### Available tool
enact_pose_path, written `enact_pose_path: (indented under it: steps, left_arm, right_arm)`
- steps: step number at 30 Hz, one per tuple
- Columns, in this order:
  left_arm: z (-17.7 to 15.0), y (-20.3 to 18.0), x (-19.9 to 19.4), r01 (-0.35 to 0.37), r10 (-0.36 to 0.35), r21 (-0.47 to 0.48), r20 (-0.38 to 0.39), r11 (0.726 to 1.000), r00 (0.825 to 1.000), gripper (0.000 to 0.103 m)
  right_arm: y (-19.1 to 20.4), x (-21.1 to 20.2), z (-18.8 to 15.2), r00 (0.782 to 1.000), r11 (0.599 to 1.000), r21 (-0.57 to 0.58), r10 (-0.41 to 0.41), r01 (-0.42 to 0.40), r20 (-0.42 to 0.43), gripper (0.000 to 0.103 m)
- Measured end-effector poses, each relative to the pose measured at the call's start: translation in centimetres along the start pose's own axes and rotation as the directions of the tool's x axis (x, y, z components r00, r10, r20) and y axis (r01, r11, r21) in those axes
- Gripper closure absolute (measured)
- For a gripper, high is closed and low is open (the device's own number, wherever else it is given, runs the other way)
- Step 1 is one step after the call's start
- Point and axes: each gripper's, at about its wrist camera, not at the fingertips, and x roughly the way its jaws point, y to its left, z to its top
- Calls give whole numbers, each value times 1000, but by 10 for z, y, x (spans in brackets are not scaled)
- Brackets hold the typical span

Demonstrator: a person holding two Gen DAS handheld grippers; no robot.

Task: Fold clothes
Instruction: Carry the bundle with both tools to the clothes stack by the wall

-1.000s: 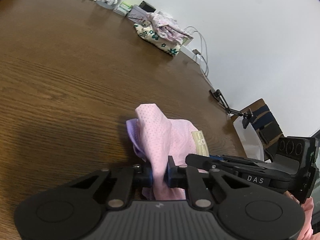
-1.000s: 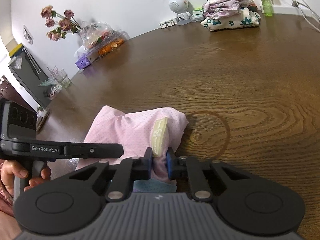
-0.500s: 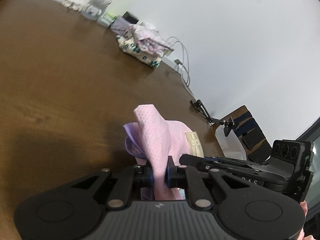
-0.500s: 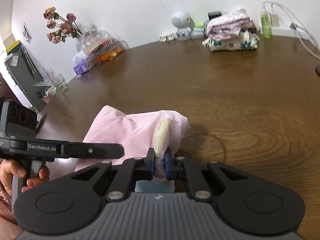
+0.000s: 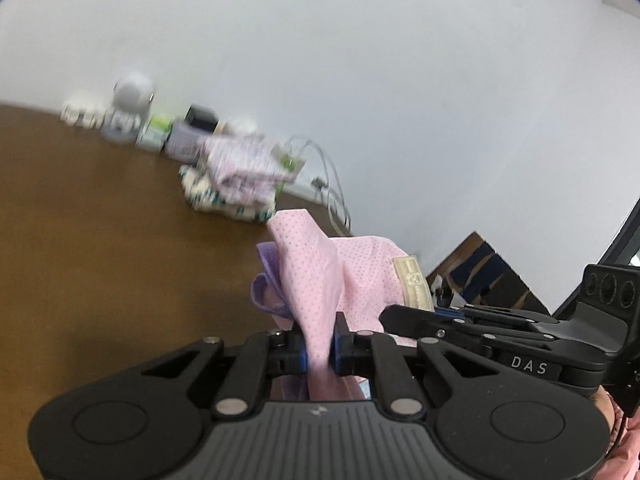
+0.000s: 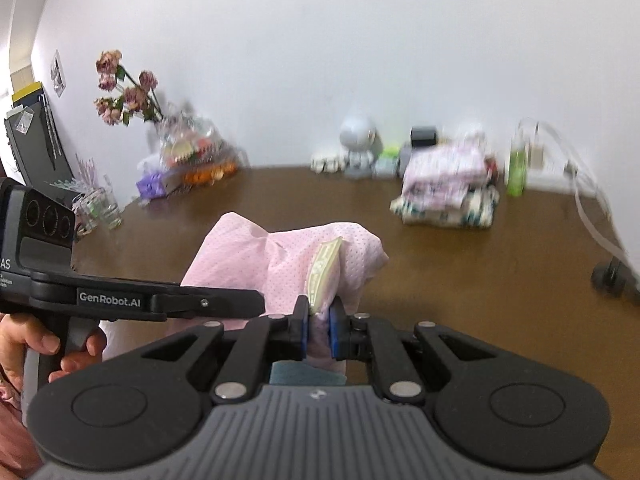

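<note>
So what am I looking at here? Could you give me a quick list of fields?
setting: brown wooden table by a white wall
held item: pink dotted garment with a cream label
left gripper: fingers shut on the garment
right gripper: fingers shut on the garment near the label
background: folded clothes pile, dried flowers, green bottle
sharpness: background blurred

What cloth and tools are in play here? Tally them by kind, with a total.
Handheld black two-finger grippers: 2 (left gripper, right gripper), jaws of both shut on the garment.
Pink dotted mesh garment held up: 1.
Stack of folded patterned clothes by the wall: 1.
Brown wooden table: 1.
Total: 5.
</note>
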Motion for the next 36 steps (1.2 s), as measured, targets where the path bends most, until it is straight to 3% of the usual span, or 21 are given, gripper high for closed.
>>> enact_pose_path:
  steps: [10,22,28,36]
  left_arm:
    - [78,-8,42,-16,13,56,52,998,999,93]
    - [184,41,155,-30,30,12,15,999,999,93]
    - [203,83,214,-36,34,-53,-30,998,999,93]
    - [215,137,281,-36,24,-137,-93,990,995,93]
  right_arm:
    - [-38,26,78,997,998,8,-64,64,53,94]
    - [-119,116,176,987,986,57,-161,160,18,94]
    - [-166,185,197,979,977,65,-200,201,-29,94]
    - [-214,255,187,981,971,149,-179,189,-77,94]
